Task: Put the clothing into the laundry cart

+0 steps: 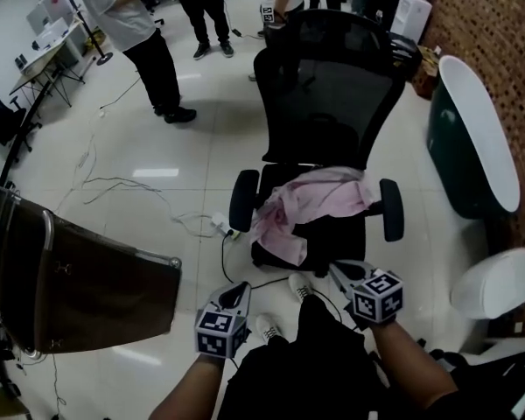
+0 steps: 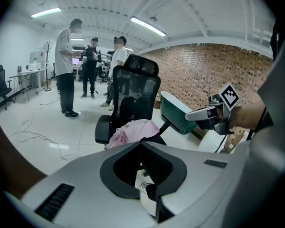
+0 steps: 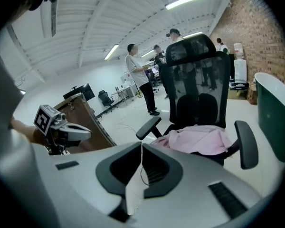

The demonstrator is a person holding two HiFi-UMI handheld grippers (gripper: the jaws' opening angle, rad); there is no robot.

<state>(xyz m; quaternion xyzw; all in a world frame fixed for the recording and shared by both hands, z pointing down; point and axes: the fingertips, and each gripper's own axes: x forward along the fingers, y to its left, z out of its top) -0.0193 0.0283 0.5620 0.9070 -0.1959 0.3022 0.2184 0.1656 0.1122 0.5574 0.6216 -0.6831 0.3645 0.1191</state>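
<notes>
A crumpled pink garment (image 1: 311, 206) lies on the seat of a black mesh office chair (image 1: 332, 86) and hangs over its front left edge. The garment also shows in the left gripper view (image 2: 133, 131) and the right gripper view (image 3: 199, 139). The laundry cart (image 1: 87, 274), a dark brown bag on a metal frame, stands at the lower left, apart from the chair. My left gripper (image 1: 242, 289) and right gripper (image 1: 337, 269) hover side by side just short of the chair's front. Both are shut and empty, jaws meeting tip to tip.
A dark green tub with a white rim (image 1: 472, 138) stands right of the chair, with a white rounded shape (image 1: 494, 283) below it. Cables and a power strip (image 1: 220, 226) lie on the floor between chair and cart. Several people (image 1: 144, 42) stand farther back.
</notes>
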